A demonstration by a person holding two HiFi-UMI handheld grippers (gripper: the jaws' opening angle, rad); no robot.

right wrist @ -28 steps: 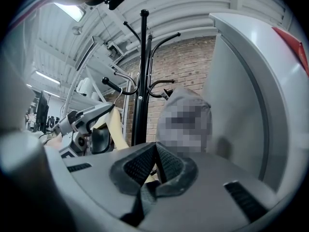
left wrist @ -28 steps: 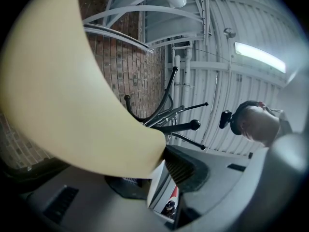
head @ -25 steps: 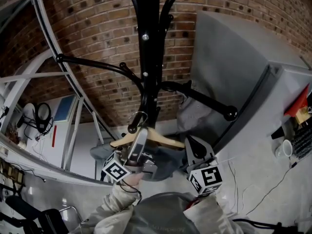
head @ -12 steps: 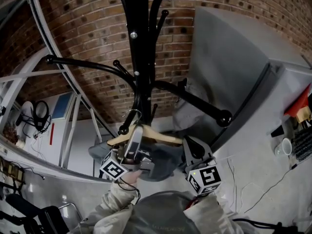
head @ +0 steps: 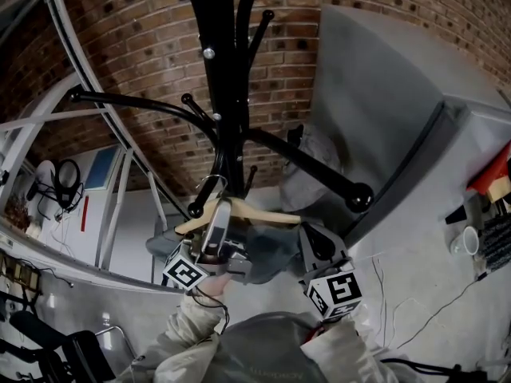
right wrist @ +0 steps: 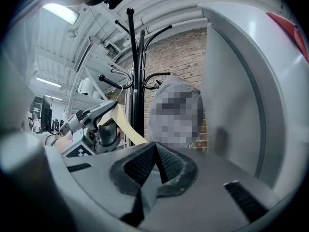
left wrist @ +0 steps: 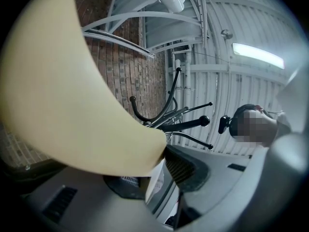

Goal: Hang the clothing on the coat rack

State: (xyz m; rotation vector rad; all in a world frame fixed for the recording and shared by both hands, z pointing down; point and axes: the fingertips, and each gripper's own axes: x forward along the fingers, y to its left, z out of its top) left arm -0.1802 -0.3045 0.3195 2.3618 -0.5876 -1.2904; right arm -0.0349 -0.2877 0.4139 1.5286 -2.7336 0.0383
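Looking from the left, I see my left gripper [head: 220,219] clamped on the neck of a smooth, pale wooden hanger [head: 263,215], just under its thin wire hook [head: 211,185]. In the head view the hanger's long axis runs from 8 o'clock to 3 o'clock. The hook points to 12 o'clock, right beside a ball-tipped arm of the glossy black metal coat rack [head: 225,94]. Soft grey clothing [head: 267,250] drapes from the hanger at 6 o'clock. My right gripper [head: 318,242] has its ribbed pads pressed together, empty, at the cloth's 3 o'clock edge.
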